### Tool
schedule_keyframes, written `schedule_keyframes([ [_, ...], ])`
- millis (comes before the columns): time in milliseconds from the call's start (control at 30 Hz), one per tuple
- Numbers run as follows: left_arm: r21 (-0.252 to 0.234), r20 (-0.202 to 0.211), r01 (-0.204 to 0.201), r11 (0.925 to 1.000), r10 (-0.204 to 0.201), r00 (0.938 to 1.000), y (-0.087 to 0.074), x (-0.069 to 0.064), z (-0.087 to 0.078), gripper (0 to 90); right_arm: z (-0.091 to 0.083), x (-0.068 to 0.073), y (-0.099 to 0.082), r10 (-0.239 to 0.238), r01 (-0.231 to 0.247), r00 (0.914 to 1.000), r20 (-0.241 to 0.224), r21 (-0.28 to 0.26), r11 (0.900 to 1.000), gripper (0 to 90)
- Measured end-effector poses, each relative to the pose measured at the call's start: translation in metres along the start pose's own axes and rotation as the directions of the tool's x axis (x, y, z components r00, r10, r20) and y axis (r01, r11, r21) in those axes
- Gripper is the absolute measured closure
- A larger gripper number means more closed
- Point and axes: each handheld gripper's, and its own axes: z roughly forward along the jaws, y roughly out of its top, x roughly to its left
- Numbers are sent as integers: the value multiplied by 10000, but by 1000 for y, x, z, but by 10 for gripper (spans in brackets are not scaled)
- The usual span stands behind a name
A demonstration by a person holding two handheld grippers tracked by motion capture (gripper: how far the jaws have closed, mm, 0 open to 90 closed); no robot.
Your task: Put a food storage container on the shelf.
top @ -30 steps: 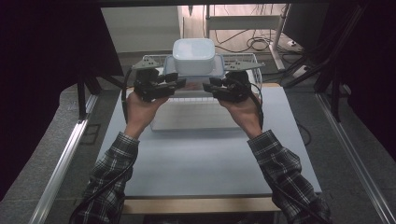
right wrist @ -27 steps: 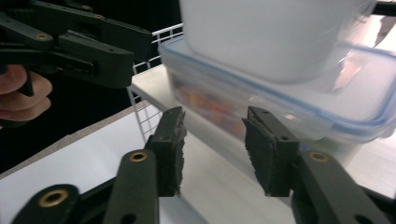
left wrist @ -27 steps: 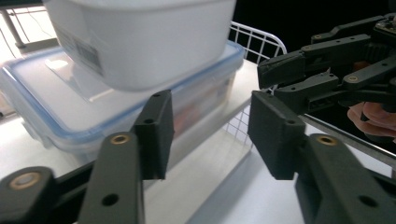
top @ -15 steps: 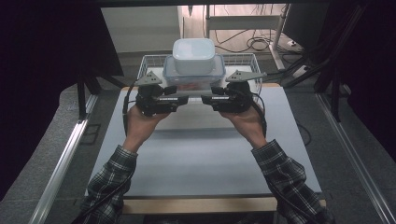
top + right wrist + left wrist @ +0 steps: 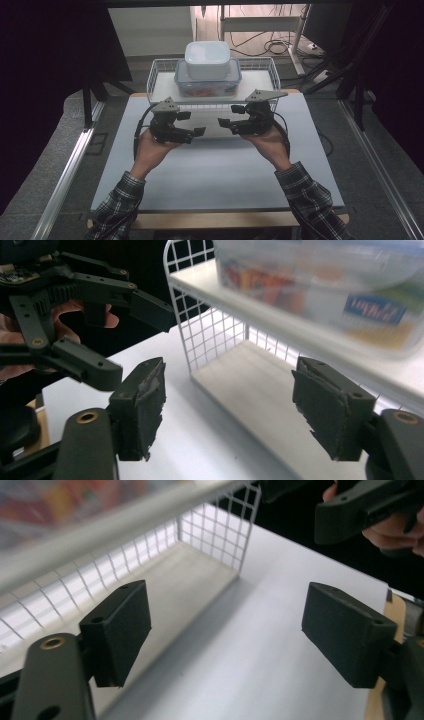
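A clear food container (image 5: 207, 82) with colourful contents sits on the top shelf of a white wire rack (image 5: 161, 82), and a white lidded tub (image 5: 207, 59) is stacked on it. My left gripper (image 5: 192, 124) and right gripper (image 5: 230, 116) hover over the table just in front of the rack, jaws pointing at each other. Both jaws have just been opening and hold nothing. In the left gripper view, the left gripper (image 5: 232, 630) gapes beside the rack's wire edge (image 5: 125, 522). The right gripper (image 5: 232, 410) faces the rack's lower shelf (image 5: 240, 370), under the clear container (image 5: 325, 285).
The grey-white table top (image 5: 215, 180) stretches from the rack toward the person. Metal rails (image 5: 65, 175) run along both sides of the table. Cables and desk legs (image 5: 260, 45) lie behind the rack. The other hand's gripper (image 5: 90, 295) is close on the left in the right gripper view.
Both grippers held the stacked containers at the rack, then let go. They have drawn back toward the person and lower, jaws wider. The containers now rest on the rack.
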Motion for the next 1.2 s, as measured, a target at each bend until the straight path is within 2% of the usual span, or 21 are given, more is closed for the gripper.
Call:
schedule_keyframes([
  [100, 307, 219, -17, 9995, 10, 9998, -10, -5, 7, 136, 1, 1, -11, 77, -77, 10000, -7, 133, 9999, 257],
  [200, 623, -165, -134, 9980, 144, 9998, -20, -10, 13, 104, 1, 1, -21, 95, -93, 9999, -45, 261, 9996, 219],
  [267, 599, -395, -146, 9981, 170, 9991, -25, -13, 14, 100, 1, 0, -28, 194, -189, 9997, -154, 347, 9992, 182],
  [367, 534, -310, -31, 9986, 48, 9995, -32, -15, 14, 88, -2, 0, -37, 171, -164, 9997, -182, 390, 9991, 122],
  [467, 542, -444, -174, 9984, 198, 9988, -40, -19, 15, 71, -6, 1, -45, 155, -150, 9998, -91, 467, 9988, 78],
  [567, 555, -348, -312, 9980, 332, 9988, -50, -22, 16, 58, -10, 0, -54, 264, -260, 9996, -84, 449, 9987, 47],
  [667, 751, -237, -322, 9967, 340, 9991, -60, -23, 19, 47, -10, -1, -61, 134, -134, 9999, -4, 648, 9978, 17],
  [867, 775, -242, -8, 9970, 27, 9997, -83, -21, 20, 39, -12, -2, -81, 396, -396, 9992, 24, 809, 9959, 9],
  [1000, 711, -477, -20, 9975, 54, 9988, -96, -20, 20, 40, -10, -1, -97, 413, -426, 9990, 178, 846, 9955, 11],
  [1200, 749, -641, -226, 9969, 274, 9976, -115, -22, 20, 20, -9, -1, -119, 399, -437, 9987, 328, 1247, 9912, 15],
])
